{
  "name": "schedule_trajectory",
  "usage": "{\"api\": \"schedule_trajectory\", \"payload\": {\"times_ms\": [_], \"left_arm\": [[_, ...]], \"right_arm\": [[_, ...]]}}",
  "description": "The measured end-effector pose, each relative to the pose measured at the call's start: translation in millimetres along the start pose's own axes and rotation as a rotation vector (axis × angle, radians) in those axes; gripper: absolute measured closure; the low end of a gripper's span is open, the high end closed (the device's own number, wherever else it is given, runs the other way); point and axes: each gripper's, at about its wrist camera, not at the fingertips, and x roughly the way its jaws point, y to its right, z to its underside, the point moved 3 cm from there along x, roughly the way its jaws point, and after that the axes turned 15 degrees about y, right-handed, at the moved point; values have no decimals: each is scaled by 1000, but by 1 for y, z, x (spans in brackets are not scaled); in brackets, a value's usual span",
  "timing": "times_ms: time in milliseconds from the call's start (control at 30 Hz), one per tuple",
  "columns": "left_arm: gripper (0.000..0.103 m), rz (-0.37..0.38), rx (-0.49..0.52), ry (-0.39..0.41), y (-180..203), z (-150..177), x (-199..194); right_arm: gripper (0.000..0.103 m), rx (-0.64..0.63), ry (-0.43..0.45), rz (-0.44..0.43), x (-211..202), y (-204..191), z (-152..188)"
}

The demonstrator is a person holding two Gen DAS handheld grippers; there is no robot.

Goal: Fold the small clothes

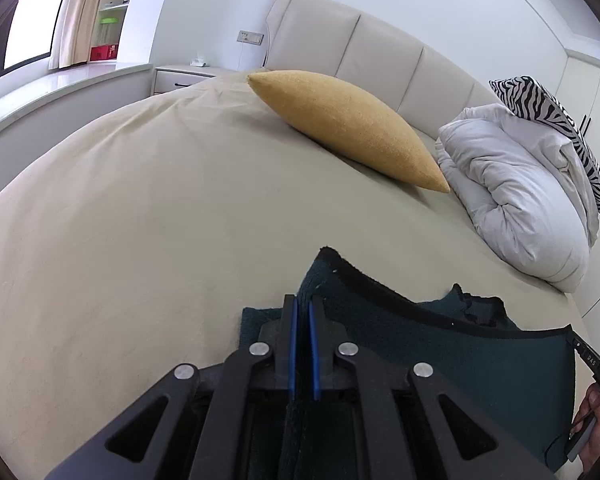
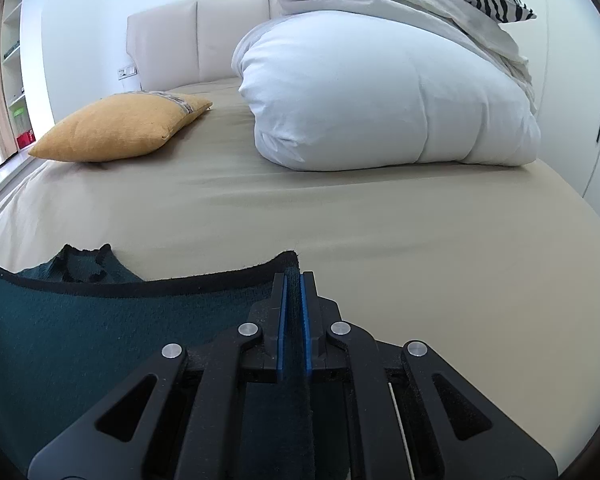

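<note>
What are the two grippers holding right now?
Left gripper: closed on the dark green garment's top edge.
Right gripper: closed on the same garment's edge.

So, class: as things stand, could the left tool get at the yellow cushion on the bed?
Probably not yet: the left tool is shut on the dark green garment. Bare sheet lies between it and the yellow cushion.
</note>
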Motion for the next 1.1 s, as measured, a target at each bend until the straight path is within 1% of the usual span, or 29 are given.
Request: {"api": "schedule_trajectory", "payload": {"times_ms": [67,133,200,300,400,500,567,600,633,667,700,733,767,800,833,867,900,933,967,1000,1067,1100], "left_arm": [[97,-19,1,-35,-3,7,11],[97,-32,-37,-68,-11,13,21],[97,-36,-51,-72,-13,15,24],[97,-25,-16,-35,-4,8,14],[97,-7,-25,12,2,-6,0],[97,1,1,61,12,-19,-10],[97,-12,43,67,17,-20,-5],[97,-20,45,52,15,-17,0],[97,-36,42,10,11,-11,12],[97,-52,34,-29,5,-3,23],[97,-71,20,-79,-3,9,36],[96,-71,-8,-107,-10,18,42],[96,-63,-35,-106,-14,19,42],[95,-61,-32,-106,-14,18,40],[93,-62,-14,-117,-11,17,41],[93,-61,-6,-126,-11,17,42],[92,-54,-18,-131,-13,17,41],[90,-45,-43,-134,-16,15,37],[89,-46,-64,-130,-19,14,33],[86,-50,-76,-119,-21,11,26],[86,-75,-74,-89,-22,5,9],[85,-85,-66,-61,-21,1,-1]], "right_arm": [[98,-2,-22,12,14,1,5],[98,18,-59,38,30,6,12],[98,47,-86,61,40,13,17],[98,66,-79,68,40,17,19],[98,37,-35,66,31,12,10],[98,20,0,65,26,7,-1],[98,23,6,72,28,9,-5],[99,26,-1,78,30,10,-4],[99,28,-17,84,34,11,-1],[98,29,-60,80,44,12,6],[98,37,-143,67,58,12,18],[98,47,-202,72,68,15,28],[98,68,-221,71,74,18,34],[98,93,-220,68,75,21,34],[93,114,-217,59,75,23,32],[87,123,-218,48,74,24,31],[84,135,-220,37,73,25,31],[76,156,-214,37,70,29,29],[61,176,-202,56,64,34,27],[56,214,-172,88,55,44,24],[55,271,-133,129,38,58,18],[55,285,-121,129,27,61,14]]}}
